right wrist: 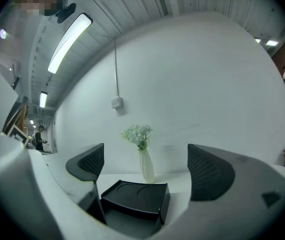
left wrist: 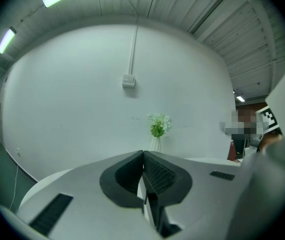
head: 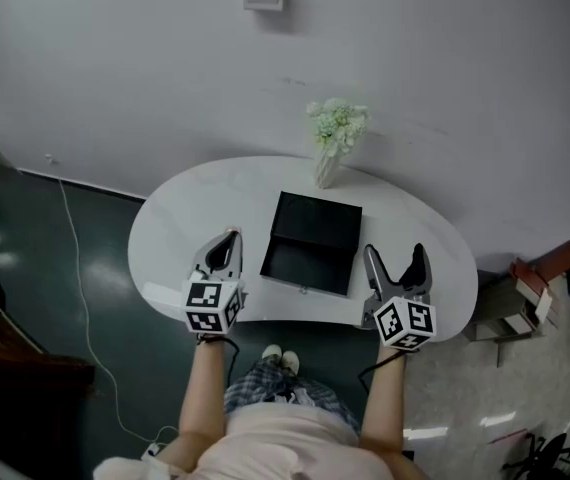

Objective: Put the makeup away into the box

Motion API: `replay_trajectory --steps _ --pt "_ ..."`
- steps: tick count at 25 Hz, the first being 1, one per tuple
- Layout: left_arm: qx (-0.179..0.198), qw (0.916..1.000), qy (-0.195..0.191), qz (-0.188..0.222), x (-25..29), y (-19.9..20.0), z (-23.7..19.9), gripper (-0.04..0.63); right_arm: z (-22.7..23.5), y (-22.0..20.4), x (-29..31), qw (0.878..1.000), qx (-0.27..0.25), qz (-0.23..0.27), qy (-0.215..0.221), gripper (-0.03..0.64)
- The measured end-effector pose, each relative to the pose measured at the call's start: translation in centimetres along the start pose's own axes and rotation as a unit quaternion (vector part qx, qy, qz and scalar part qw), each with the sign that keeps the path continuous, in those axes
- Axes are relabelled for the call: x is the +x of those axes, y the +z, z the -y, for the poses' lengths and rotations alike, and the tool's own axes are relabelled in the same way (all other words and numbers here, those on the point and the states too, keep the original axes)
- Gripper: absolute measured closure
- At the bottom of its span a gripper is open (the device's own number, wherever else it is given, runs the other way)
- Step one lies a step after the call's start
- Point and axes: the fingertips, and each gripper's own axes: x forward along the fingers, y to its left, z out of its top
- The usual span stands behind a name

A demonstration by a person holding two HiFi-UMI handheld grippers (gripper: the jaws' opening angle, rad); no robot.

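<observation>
I am holding both claws low over the near edge of the white desk (head: 170, 230), one on each side of the black box (head: 310, 243), which is lying open in the middle with its lid tipped back toward the vase of pale flowers (head: 333, 140). My left claw (head: 227, 242) is clenched, its ribbed pads pressed together with nothing between them, and it is sitting just left of the box. My right claw (head: 395, 258) is released, jaws spread wide and empty, and it is looking straight at the box (right wrist: 135, 196) with the vase (right wrist: 142, 156) behind it. I am seeing no makeup on the desk in any view, and the box's inside is too dark for me to tell whether anything lies in it. I am judging that no packing step is in hand: either the makeup is already inside or none has been set out. If it is inside, the next move is probably swinging the lid down, with the spread right claw best placed to catch its edge.
</observation>
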Motion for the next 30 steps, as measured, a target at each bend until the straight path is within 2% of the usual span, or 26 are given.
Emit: replay_trajectory --steps 5,10,14,20,25,30 --pt "-0.005 0.9998 0.015 -0.01 1.0 -0.2 -2.0 0.569 -1.9 -0.3 3.4 1.0 -0.005 -0.014 0.025 0.102" --pt "-0.019 0.9985 0.051 -0.012 -0.1 -1.0 -5.2 0.569 -6.6 -1.9 7.0 0.996 -0.013 -0.036 0.083 0.101" --pt "-0.026 0.9956 0.087 -0.021 -1.7 -2.0 -8.1 0.569 -11.5 -3.2 10.1 0.989 -0.017 -0.052 0.139 0.103" --pt "-0.043 0.9888 0.139 -0.033 -4.4 -3.9 -12.4 0.569 -20.1 -6.4 14.0 0.972 -0.015 -0.087 0.216 0.103" --pt "-0.052 0.9861 0.152 -0.043 -4.1 -4.6 -15.4 0.569 -26.1 -9.4 16.6 0.962 -0.019 -0.125 0.24 0.103" --pt "-0.066 0.9857 0.146 -0.05 -1.2 -4.9 -18.2 0.569 -29.3 -12.8 19.7 0.96 -0.018 -0.167 0.225 0.103"
